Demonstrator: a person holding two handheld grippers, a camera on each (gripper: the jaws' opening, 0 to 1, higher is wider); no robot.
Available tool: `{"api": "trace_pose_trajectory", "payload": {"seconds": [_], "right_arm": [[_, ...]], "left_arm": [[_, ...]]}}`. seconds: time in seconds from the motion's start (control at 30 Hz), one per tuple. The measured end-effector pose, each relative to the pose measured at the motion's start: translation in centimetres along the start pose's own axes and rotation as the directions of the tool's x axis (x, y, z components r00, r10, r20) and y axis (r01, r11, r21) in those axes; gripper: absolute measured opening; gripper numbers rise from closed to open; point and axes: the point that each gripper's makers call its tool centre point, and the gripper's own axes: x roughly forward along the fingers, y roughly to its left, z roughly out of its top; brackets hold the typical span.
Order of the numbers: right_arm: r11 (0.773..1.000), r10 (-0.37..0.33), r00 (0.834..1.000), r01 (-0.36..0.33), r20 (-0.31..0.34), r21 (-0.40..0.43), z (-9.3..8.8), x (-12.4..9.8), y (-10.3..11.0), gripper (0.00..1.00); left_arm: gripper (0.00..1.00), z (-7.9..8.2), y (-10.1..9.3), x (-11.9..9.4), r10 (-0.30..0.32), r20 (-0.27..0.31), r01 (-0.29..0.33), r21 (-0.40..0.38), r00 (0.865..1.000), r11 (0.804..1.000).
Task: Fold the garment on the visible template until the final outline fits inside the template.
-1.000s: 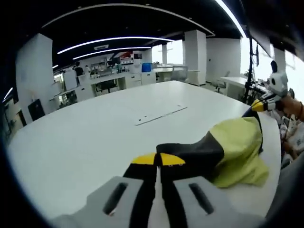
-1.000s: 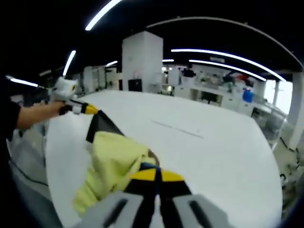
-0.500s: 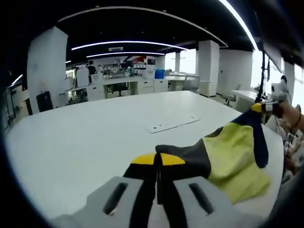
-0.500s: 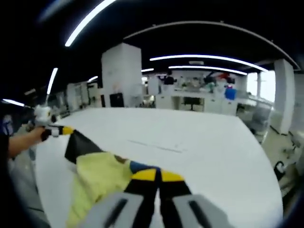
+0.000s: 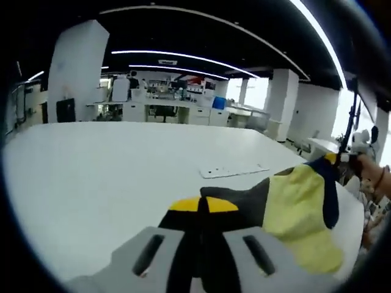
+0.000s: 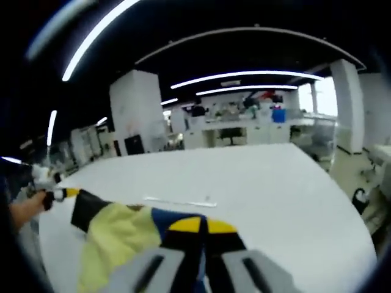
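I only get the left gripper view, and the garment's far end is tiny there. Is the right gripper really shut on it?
Observer: Yes. In the right gripper view, the right gripper has its jaws shut on the garment, on a blue patch at its tips.
Operator: How does my gripper look from that side?
Observer: The left gripper is at that view's left with a hand behind it, pinching a black corner of the garment.
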Motion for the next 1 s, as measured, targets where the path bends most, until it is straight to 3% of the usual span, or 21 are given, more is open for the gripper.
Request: {"api": "trace_pose_trajectory", "payload": {"seconds": [0.27,0.43,0.57,0.67,0.83,1.0], "right_arm": [[1.0,-0.024,0.991,0.025,-0.131,0.004,-4.1,1.8,-1.2,0.0],[0.996,-0.059,0.972,0.073,-0.227,0.054,-7.4,0.9,-2.0,0.0],[0.996,-0.054,0.967,0.069,-0.25,0.052,-9.0,0.0,-2.0,0.0],[0.996,-0.057,0.954,0.076,-0.295,0.054,-10.8,-0.5,-2.5,0.0],[0.995,-0.055,0.94,0.08,-0.337,0.061,-12.8,-1.0,-2.8,0.0],[0.995,-0.057,0.928,0.083,-0.367,0.054,-14.1,-1.3,-2.8,0.0]], "left_arm": [[0.0,-3.5,0.8,0.8,0.023,-0.09,-0.022,0.014,0.996,1.0],[0.0,-4.6,1.3,0.6,0.026,-0.115,-0.027,-0.011,0.993,1.0],[0.0,-5.6,1.4,-0.1,0.02,-0.132,-0.023,-0.019,0.991,1.0],[0.0,-6.4,1.3,-0.5,0.013,-0.148,-0.016,-0.023,0.989,1.0],[0.0,-8.7,1.2,-0.9,0.023,-0.224,-0.016,0.036,0.974,0.999],[0.0,-9.8,1.5,-0.9,0.036,-0.248,-0.031,0.022,0.968,0.999]]}}
